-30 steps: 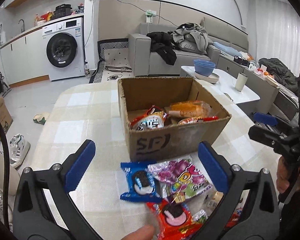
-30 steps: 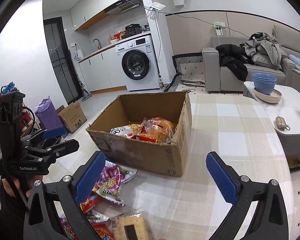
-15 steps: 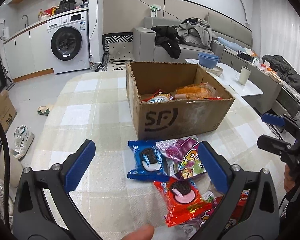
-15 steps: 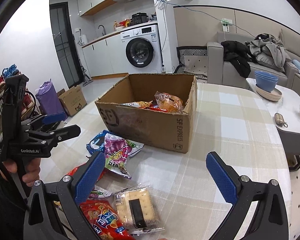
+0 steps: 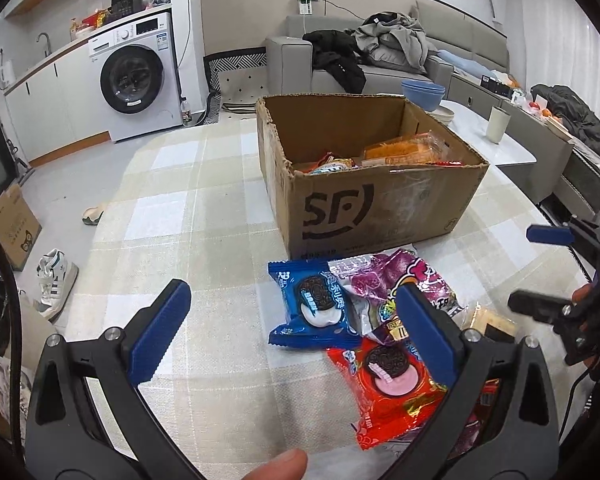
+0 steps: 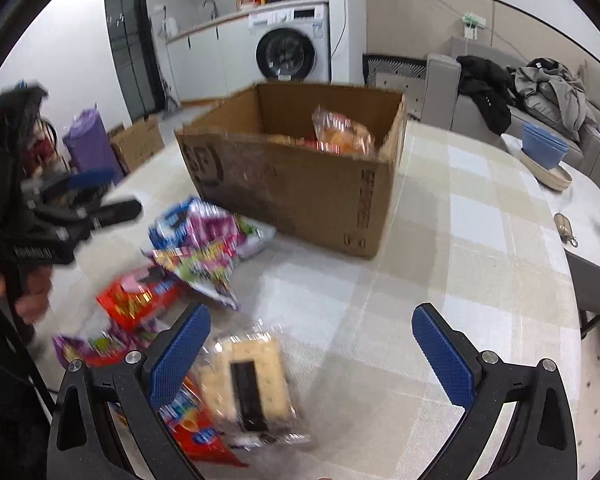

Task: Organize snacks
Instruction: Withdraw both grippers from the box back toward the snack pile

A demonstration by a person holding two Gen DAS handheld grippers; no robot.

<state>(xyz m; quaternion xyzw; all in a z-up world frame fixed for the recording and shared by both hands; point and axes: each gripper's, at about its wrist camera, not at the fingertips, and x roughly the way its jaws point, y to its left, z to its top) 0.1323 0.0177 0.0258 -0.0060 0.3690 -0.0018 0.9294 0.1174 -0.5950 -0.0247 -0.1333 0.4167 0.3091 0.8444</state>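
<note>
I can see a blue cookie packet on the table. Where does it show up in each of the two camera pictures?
Left wrist view: the blue cookie packet lies centre, just before the cardboard box.
Right wrist view: only a blurred blue edge shows left of centre, under the purple packet.
Shared landmark: the cardboard box.

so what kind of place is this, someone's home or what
Most likely a lived-in home, an open kitchen and living room. A washing machine sits under a counter with a sink, a grey sofa is piled with clothes, and shoes lie on the floor.
</note>
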